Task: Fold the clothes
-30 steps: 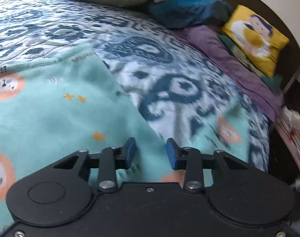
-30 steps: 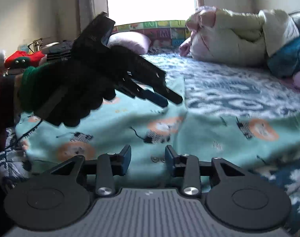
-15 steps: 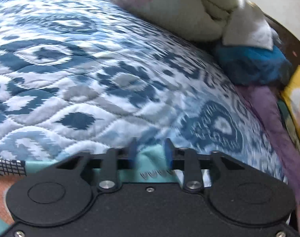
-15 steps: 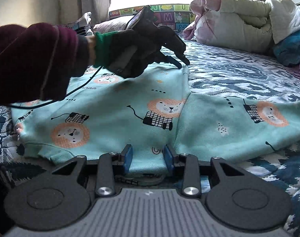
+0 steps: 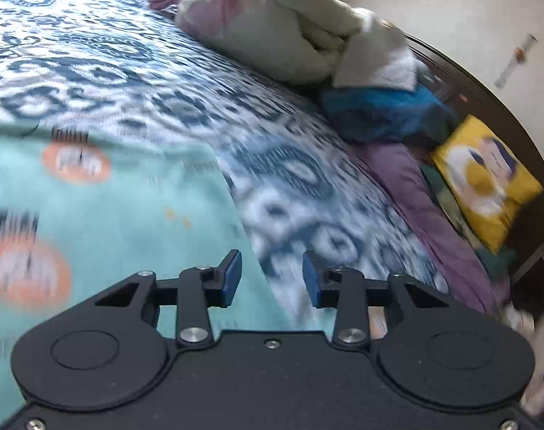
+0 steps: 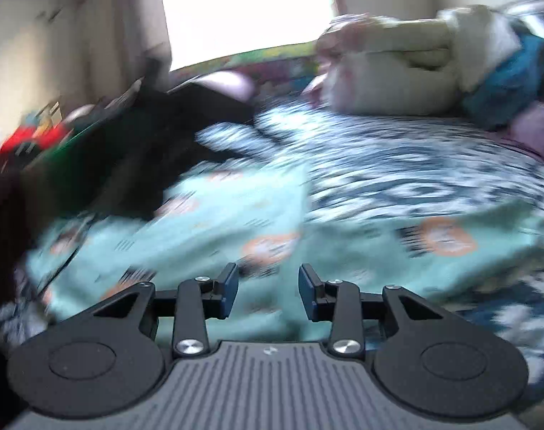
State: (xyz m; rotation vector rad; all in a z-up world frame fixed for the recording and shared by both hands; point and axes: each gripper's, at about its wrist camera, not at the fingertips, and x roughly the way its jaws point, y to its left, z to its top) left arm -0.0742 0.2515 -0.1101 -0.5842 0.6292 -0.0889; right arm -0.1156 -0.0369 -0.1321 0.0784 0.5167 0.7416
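Note:
A mint-green garment (image 5: 110, 215) printed with orange lions lies spread flat on the bed. My left gripper (image 5: 272, 276) hovers over its right edge, where the cloth meets the quilt. It is open, with nothing between the blue pads. In the right wrist view the garment (image 6: 236, 222) fills the middle. My right gripper (image 6: 268, 290) hangs open just above its near part, its pads empty. The left gripper and the black-gloved hand holding it (image 6: 146, 150) are a dark blur over the garment's far left side. Both views are smeared by motion.
A blue-and-white patterned quilt (image 5: 289, 165) covers the bed. A pile of pale bedding (image 5: 289, 28), a teal bundle (image 5: 379, 111), a purple sheet (image 5: 415, 197) and a yellow cushion (image 5: 483, 179) line the dark headboard side. A bright window (image 6: 246, 7) is behind the bed.
My left gripper has pulled back from the garment's far edge and risen, so more mint cloth shows. The right gripper has lifted off the near hem. Both pairs of jaws stand slightly wider.

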